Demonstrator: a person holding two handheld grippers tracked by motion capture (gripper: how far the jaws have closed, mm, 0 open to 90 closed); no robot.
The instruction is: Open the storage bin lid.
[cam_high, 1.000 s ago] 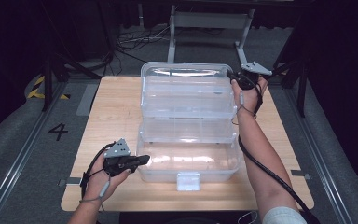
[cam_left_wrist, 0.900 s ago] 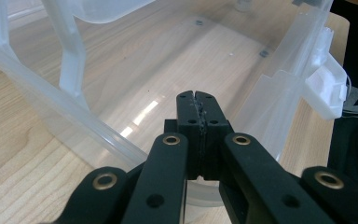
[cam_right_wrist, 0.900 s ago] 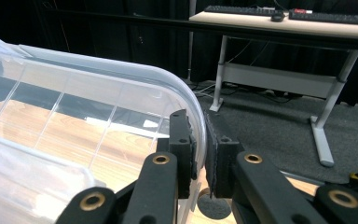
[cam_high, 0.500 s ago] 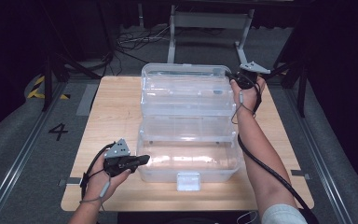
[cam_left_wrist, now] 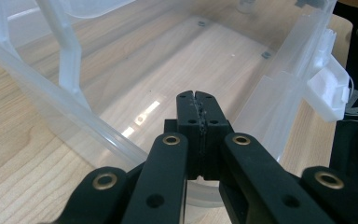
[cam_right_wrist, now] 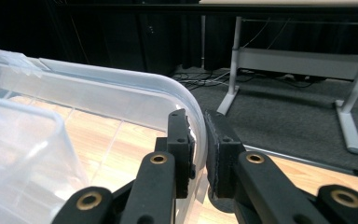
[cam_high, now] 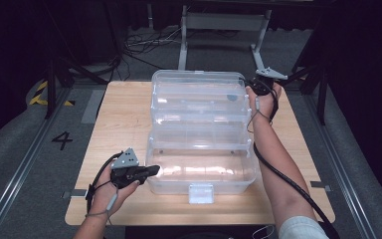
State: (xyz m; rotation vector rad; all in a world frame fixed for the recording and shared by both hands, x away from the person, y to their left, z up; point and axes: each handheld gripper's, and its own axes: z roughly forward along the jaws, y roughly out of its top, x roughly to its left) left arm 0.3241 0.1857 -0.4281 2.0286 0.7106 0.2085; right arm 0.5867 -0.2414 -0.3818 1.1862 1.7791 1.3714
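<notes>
The clear plastic tool box [cam_high: 201, 134] is standing open at the middle of the wooden table [cam_high: 119, 124], its long axis running away from the person, with the lid section [cam_high: 199, 92] lying at the far end and the deep base tub [cam_high: 201, 167] at the near end.

The right gripper [cam_high: 256, 88] is sitting at the far right corner of the box. In the right gripper view its pads are straddling the curved lid rim [cam_right_wrist: 193, 119], one inside the wall and one outside; the jaws are nearly together and appear to be pinching that thin wall. The rim is lying directly between the fingers, so any lift or swing of the lid would, in judgement, pivot from this corner.

The left gripper [cam_high: 149, 171] is resting against the near left corner of the box. In the left gripper view its jaws are pressed fully together with nothing between them, and the tips are pointing over the tub wall [cam_left_wrist: 70, 116] into the tub.

The right hand is the nearer one to the lid; the left is positioned to steady the base.
</notes>
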